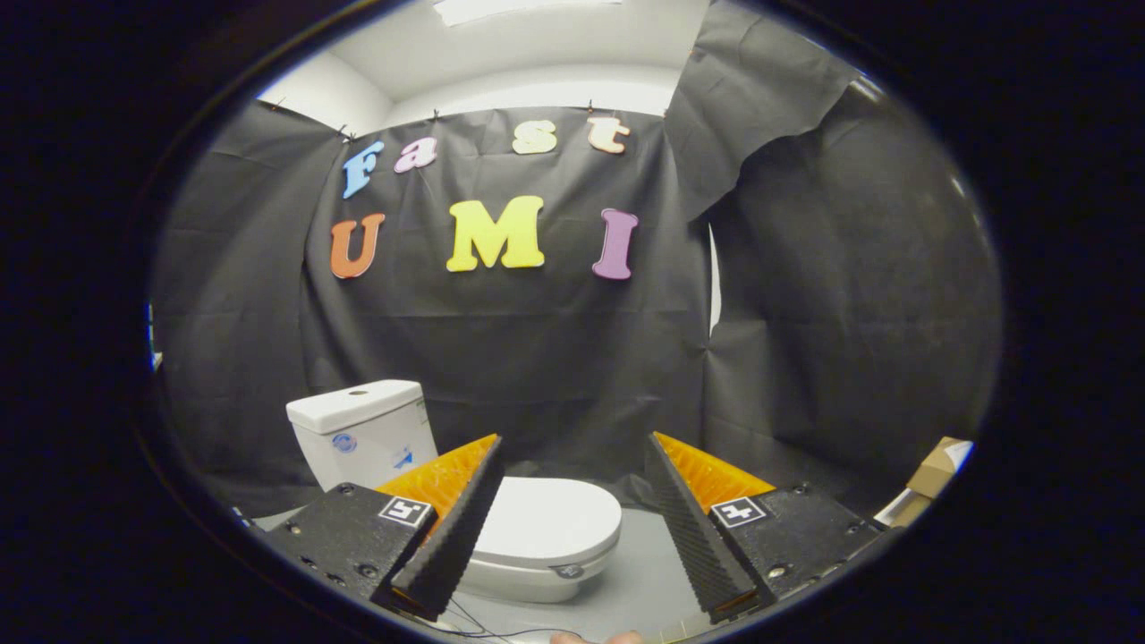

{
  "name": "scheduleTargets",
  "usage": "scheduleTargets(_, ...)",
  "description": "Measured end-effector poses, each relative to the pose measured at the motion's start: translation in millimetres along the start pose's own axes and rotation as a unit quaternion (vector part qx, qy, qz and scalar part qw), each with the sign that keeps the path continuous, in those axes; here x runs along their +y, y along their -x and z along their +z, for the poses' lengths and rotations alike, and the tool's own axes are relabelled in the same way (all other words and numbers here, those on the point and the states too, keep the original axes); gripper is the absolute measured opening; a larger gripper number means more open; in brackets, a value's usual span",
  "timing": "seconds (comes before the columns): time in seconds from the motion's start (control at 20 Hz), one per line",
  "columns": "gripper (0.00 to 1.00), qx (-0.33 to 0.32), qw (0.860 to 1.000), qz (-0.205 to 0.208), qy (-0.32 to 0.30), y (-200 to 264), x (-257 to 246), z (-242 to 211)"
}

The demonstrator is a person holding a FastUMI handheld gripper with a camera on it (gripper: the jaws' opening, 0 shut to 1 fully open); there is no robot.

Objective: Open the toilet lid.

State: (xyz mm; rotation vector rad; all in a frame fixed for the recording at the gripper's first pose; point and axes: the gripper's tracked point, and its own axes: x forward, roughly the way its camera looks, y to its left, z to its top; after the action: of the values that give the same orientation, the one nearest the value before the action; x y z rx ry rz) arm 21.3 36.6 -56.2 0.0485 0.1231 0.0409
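A small white toilet stands on the grey floor, beyond my fingers and a little to their left. Its lid (547,517) lies flat and closed on the bowl (528,581), and the white tank (362,432) rises behind it against the black cloth. My gripper (572,452) is open, fingers wide apart with nothing between them. The left finger (456,528) overlaps the lid's left side in the view. The right finger (693,528) is to the right of the bowl.
Black cloth walls close the booth behind and to the right. A cardboard box (935,470) sits at the far right on the floor. Thin dark cables (474,626) lie on the grey floor (640,572) just below the bowl.
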Motion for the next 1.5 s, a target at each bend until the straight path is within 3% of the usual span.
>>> scheduleTargets(0.4,0.98,0.077,0.995,0.005,-0.068,-38.5,3.8,-69.6)
scheduleTargets(0.65,1.0,0.16,0.98,0.014,-0.117,-67.9,9.3,-138.3)
scheduleTargets(1.0,1.0,0.249,0.947,0.021,-0.201,-100.9,13.8,-211.1)
scheduleTargets(1.5,0.92,0.358,0.868,-0.003,-0.342,-150.4,-5.6,-331.6)
